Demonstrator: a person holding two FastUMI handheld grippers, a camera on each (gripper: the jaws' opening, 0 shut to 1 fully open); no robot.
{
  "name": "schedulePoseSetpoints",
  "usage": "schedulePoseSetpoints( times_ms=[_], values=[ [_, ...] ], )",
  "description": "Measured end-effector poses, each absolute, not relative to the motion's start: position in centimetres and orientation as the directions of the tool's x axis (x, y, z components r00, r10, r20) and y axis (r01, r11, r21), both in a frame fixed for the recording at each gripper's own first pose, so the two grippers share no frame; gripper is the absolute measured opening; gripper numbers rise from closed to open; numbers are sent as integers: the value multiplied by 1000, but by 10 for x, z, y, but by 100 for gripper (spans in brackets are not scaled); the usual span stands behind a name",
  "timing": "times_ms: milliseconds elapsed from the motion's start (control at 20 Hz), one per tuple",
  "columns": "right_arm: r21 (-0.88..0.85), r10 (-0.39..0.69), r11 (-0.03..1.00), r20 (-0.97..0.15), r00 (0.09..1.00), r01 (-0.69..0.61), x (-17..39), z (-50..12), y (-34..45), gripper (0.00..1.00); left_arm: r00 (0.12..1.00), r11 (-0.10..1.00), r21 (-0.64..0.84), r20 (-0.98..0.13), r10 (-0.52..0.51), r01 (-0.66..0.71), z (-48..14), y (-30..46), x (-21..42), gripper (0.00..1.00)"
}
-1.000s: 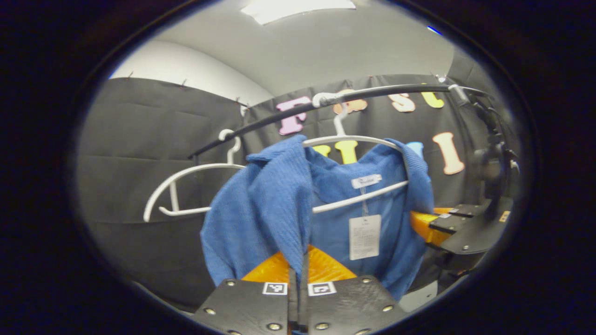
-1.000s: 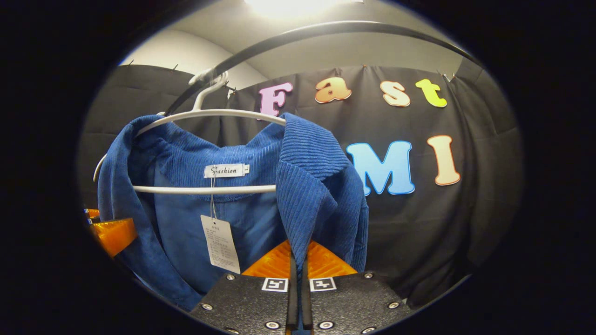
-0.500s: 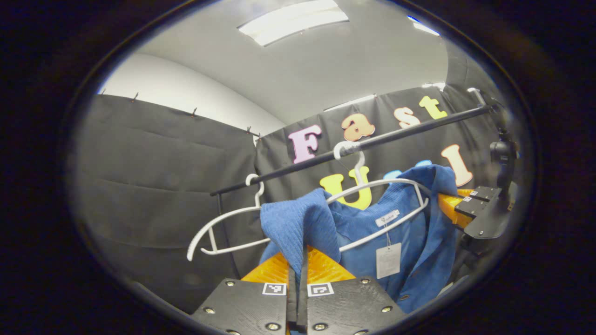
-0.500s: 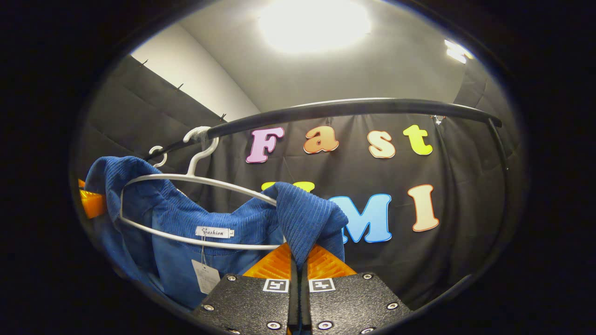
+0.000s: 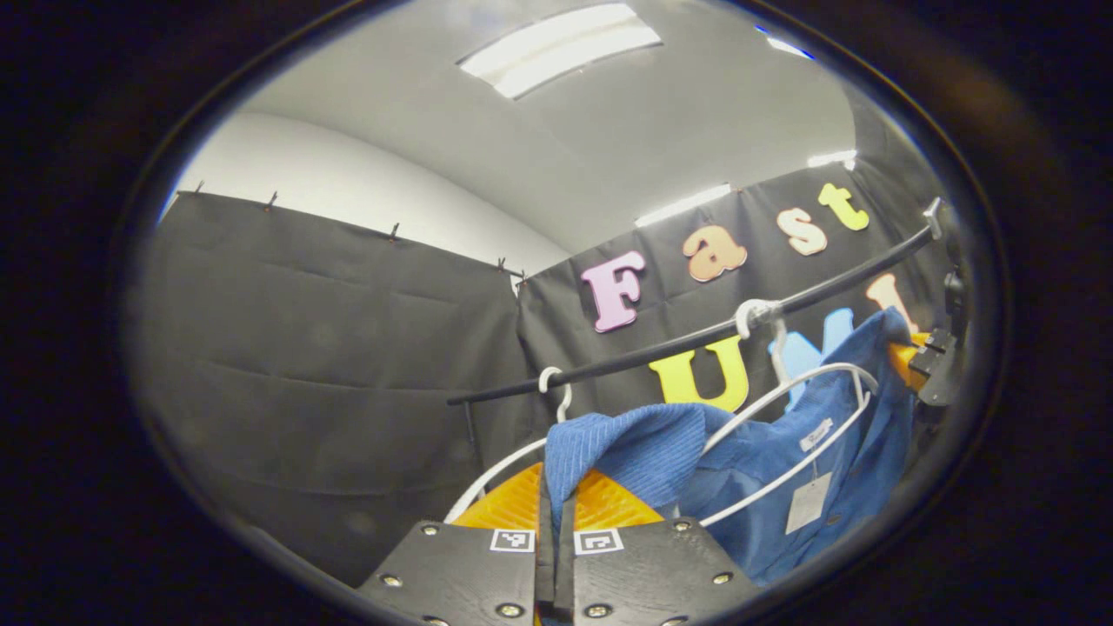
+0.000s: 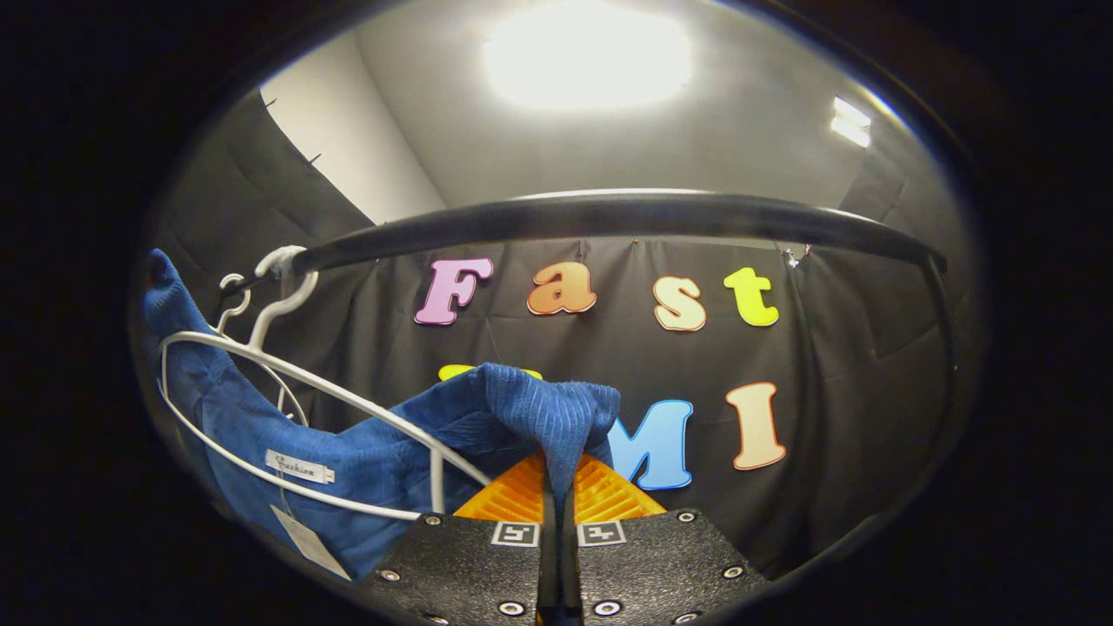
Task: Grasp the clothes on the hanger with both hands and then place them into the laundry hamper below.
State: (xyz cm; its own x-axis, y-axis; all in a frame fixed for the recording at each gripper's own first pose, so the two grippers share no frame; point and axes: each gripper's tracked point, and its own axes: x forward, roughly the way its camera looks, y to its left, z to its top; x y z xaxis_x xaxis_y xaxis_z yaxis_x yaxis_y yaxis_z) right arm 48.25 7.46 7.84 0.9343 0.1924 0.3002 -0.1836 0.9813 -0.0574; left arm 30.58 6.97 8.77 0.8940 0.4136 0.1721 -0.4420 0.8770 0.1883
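Note:
A blue corduroy shirt [image 5: 774,474] hangs slack from a white hanger [image 5: 804,391] hooked on a black rail [image 5: 696,335]. My left gripper [image 5: 556,513] is shut on one shoulder of the blue shirt, the cloth bunched over its fingers. In the right gripper view my right gripper [image 6: 558,487] is shut on the other shoulder of the blue shirt [image 6: 365,461], pulled clear of the white hanger [image 6: 304,391]. My right gripper [image 5: 922,369] also appears far right in the left gripper view. A paper tag [image 5: 804,504] dangles inside the collar.
A second, bare white hanger [image 5: 522,443] hangs on the black rail to the left of the shirt. The black rail [image 6: 626,217] arches close overhead in the right gripper view. Black cloth walls stand behind, with ceiling lights above.
Both grippers have moved apart and outward with the shirt's shoulders, pulling them off the hanger ends. The hanger has swung and tilted. Both views now tilt further upward.

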Motion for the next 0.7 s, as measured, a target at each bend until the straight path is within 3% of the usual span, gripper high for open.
schedulePoseSetpoints(
  times_ms=[350, 700],
  values=[
    [-41, 114, 993, 179, 977, -109, 542, 32, 45, 1, 901, 877, 208, 121, 417, -434, 66, 121, 336, 1],
    [-98, 130, 987, 54, 990, -124, 537, -31, 51, 2, 921, 909, 165, -7, 390, -384, -9, 116, 340, 2]
  ],
)
